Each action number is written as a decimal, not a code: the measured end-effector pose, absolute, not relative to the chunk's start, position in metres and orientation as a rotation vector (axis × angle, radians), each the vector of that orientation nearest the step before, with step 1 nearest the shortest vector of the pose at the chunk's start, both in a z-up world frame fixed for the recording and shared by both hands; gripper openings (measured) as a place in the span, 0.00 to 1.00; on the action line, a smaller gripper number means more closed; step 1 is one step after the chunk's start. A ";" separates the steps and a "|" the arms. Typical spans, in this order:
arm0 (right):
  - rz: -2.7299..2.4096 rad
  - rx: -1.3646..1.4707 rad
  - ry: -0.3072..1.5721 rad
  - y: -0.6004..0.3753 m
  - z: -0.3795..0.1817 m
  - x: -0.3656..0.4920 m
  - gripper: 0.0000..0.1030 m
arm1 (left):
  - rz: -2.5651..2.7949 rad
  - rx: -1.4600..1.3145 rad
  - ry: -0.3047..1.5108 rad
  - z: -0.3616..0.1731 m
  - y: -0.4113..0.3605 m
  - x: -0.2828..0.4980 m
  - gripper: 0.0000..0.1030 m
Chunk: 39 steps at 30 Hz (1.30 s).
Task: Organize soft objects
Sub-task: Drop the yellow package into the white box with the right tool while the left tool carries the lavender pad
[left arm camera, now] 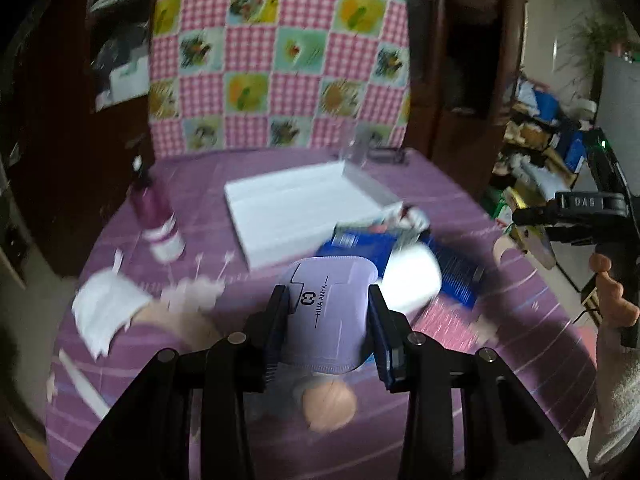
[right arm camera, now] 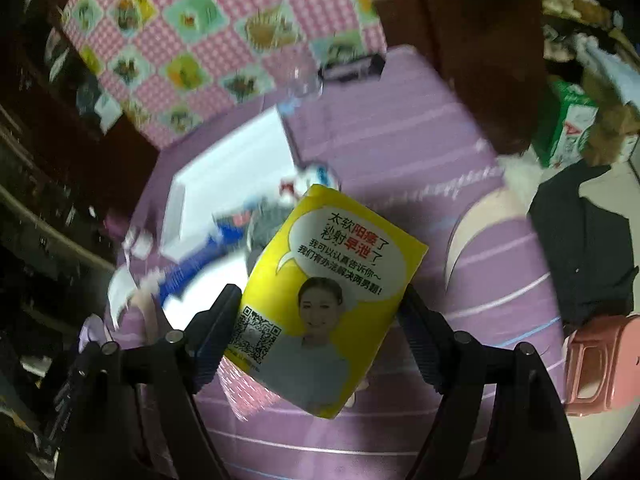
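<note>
My left gripper [left arm camera: 328,312] is shut on a lilac soft pouch [left arm camera: 328,300] printed "HUA ANYA", held above the purple tablecloth [left arm camera: 500,344]. My right gripper [right arm camera: 320,312] is shut on a yellow tissue pack [right arm camera: 332,292] with a woman's picture and Chinese text, held above the cloth [right arm camera: 500,280]. The right gripper also shows in the left wrist view [left arm camera: 536,236] at the table's right edge. A white pack [left arm camera: 412,280] and blue packets [left arm camera: 456,272] lie just beyond the lilac pouch.
A flat white box [left arm camera: 296,208] lies mid-table. A purple bottle [left arm camera: 156,216] stands at the left. White tissue [left arm camera: 104,308] lies near the left edge. A pink checked cloth [left arm camera: 280,52] hangs behind. A pink stool [right arm camera: 600,364] stands right of the table.
</note>
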State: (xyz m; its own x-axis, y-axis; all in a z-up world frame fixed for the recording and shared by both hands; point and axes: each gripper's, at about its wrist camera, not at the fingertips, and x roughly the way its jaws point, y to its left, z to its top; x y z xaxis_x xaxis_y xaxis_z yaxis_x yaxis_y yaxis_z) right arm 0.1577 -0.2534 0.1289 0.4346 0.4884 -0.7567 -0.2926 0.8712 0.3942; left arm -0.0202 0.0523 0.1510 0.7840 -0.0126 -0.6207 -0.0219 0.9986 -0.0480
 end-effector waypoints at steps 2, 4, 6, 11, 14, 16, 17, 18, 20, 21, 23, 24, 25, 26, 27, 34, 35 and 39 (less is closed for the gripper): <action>0.504 0.222 0.986 -0.246 0.149 0.162 0.77 | -0.023 -0.048 0.653 0.163 0.048 -0.006 0.37; 0.522 0.240 0.973 -0.232 0.167 0.170 0.77 | -0.054 -0.048 0.632 0.174 0.042 0.009 0.37; 0.541 0.276 0.978 -0.214 0.179 0.184 0.77 | -0.089 -0.068 0.617 0.184 0.038 0.027 0.37; 0.597 0.393 1.039 -0.163 0.176 0.234 0.77 | -0.153 -0.173 0.594 0.197 0.041 0.088 0.37; 0.611 0.492 1.108 -0.141 0.153 0.262 0.77 | -0.136 -0.228 0.586 0.189 0.050 0.130 0.37; 0.616 0.551 1.161 -0.128 0.131 0.279 0.77 | -0.116 -0.259 0.583 0.178 0.058 0.152 0.37; 0.615 0.578 1.190 -0.121 0.120 0.287 0.77 | -0.101 -0.284 0.582 0.171 0.064 0.163 0.37; 0.614 0.595 1.210 -0.115 0.111 0.294 0.77 | -0.091 -0.318 0.587 0.162 0.071 0.174 0.37; 0.607 0.634 1.249 -0.100 0.088 0.309 0.78 | -0.093 -0.401 0.605 0.141 0.086 0.192 0.37; 0.596 0.654 1.257 -0.096 0.081 0.315 0.78 | -0.092 -0.421 0.613 0.133 0.091 0.197 0.37; 0.566 0.704 1.281 -0.087 0.059 0.326 0.79 | -0.092 -0.452 0.625 0.113 0.101 0.205 0.37; 0.559 0.720 1.295 -0.084 0.051 0.329 0.79 | -0.091 -0.465 0.633 0.103 0.106 0.209 0.37; 0.558 0.745 1.311 -0.081 0.039 0.332 0.80 | -0.080 -0.468 0.672 0.093 0.109 0.215 0.37; 0.566 0.767 1.305 -0.080 0.033 0.333 0.82 | -0.065 -0.481 0.696 0.085 0.113 0.217 0.37; 0.572 0.782 1.271 -0.082 0.035 0.333 0.86 | -0.063 -0.507 0.702 0.078 0.117 0.218 0.37; 0.539 0.760 1.252 -0.099 0.055 0.331 0.98 | -0.090 -0.569 0.735 0.068 0.122 0.220 0.37; 0.526 0.719 1.241 -0.100 0.058 0.331 0.98 | -0.088 -0.569 0.738 0.069 0.122 0.219 0.37; 0.468 0.513 1.168 -0.092 0.073 0.327 0.96 | -0.079 -0.569 0.772 0.066 0.122 0.225 0.37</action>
State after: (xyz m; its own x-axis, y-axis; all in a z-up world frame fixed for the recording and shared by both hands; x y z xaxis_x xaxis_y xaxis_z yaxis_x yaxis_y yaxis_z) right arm 0.3266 -0.0916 0.0727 0.3227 0.5929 -0.7378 -0.0801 0.7938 0.6029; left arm 0.2252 0.1219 0.0662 0.7214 -0.2705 -0.6376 -0.1359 0.8474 -0.5132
